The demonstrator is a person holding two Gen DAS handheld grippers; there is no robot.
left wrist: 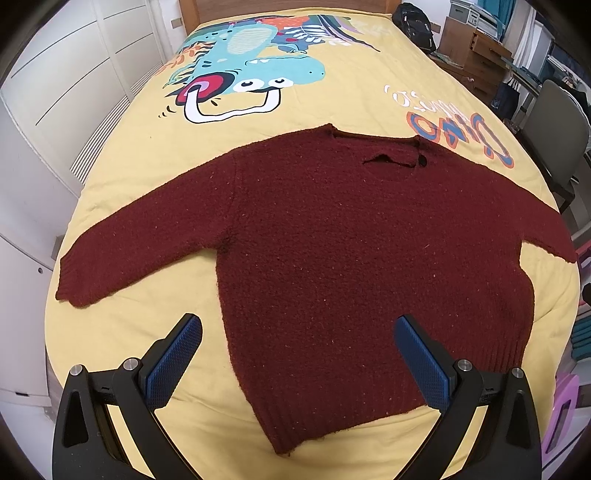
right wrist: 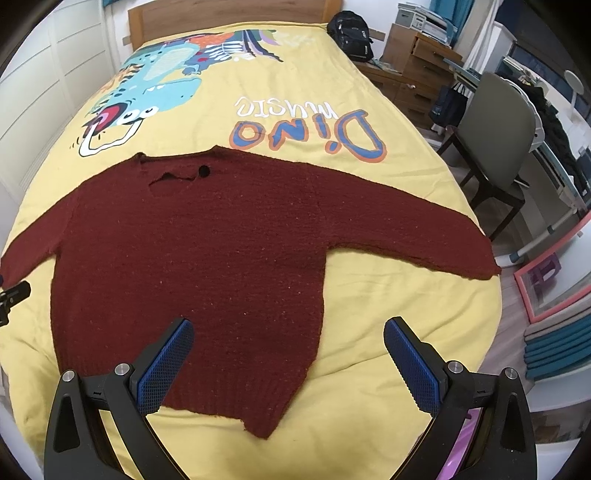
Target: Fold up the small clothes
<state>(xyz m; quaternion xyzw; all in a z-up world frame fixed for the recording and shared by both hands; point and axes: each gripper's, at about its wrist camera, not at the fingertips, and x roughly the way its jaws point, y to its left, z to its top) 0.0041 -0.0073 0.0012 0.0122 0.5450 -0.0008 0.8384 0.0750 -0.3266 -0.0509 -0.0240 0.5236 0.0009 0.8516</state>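
A small dark red knitted sweater (left wrist: 332, 236) (right wrist: 192, 251) lies flat on the yellow bedspread (left wrist: 140, 173) (right wrist: 388, 317), both sleeves spread out, collar toward the headboard, hem toward me. My left gripper (left wrist: 297, 332) hovers open above the hem's left part, its blue pads (left wrist: 173, 362) wide apart and empty. My right gripper (right wrist: 288, 334) hovers open above the hem's right corner, blue pads (right wrist: 413, 365) apart, nothing between them. A black part of the left gripper (right wrist: 13, 295) shows at the left edge of the right wrist view.
The bedspread carries a dinosaur print (left wrist: 240, 70) and lettering (right wrist: 306, 133). White wardrobe doors (left wrist: 55, 92) run along the left. To the right stand a grey chair (right wrist: 498, 140), wooden drawers (right wrist: 413, 62), a black backpack (right wrist: 351, 33) and stacked teal mats (right wrist: 557, 347).
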